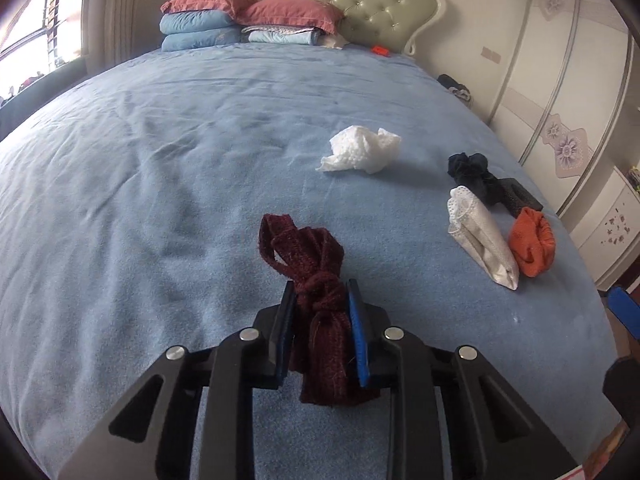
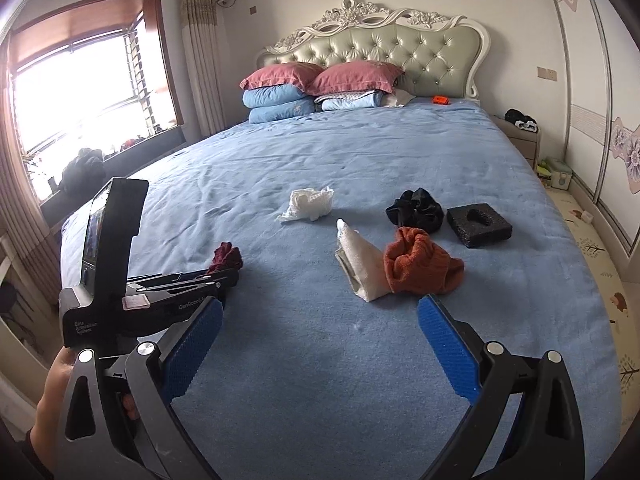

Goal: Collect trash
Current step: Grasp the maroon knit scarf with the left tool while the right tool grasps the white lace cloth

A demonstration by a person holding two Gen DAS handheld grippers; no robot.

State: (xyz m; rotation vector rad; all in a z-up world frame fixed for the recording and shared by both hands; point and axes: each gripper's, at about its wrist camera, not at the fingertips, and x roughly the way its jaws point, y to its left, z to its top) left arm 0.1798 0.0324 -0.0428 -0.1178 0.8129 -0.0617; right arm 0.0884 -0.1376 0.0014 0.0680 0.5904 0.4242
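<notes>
My left gripper (image 1: pixel 322 300) is shut on a knotted dark red sock (image 1: pixel 316 276) at the near part of the blue bed (image 1: pixel 160 160); the sock also shows in the right wrist view (image 2: pixel 226 258). My right gripper (image 2: pixel 320 320) is open and empty above the bed's near edge. A crumpled white tissue (image 2: pixel 308 204) (image 1: pixel 360 150) lies mid-bed. A white sock (image 2: pixel 360 260) (image 1: pixel 480 236), an orange sock (image 2: pixel 420 268) (image 1: pixel 532 242), a black sock (image 2: pixel 416 208) (image 1: pixel 472 172) and a black foam block (image 2: pixel 478 224) (image 1: pixel 520 196) lie to the right.
Stacked red and blue pillows (image 2: pixel 316 88) sit against the padded headboard (image 2: pixel 400 48). A small orange object (image 2: pixel 440 99) lies near them. A window (image 2: pixel 80 92) is on the left, a wardrobe (image 2: pixel 600 100) and a nightstand (image 2: pixel 520 136) on the right.
</notes>
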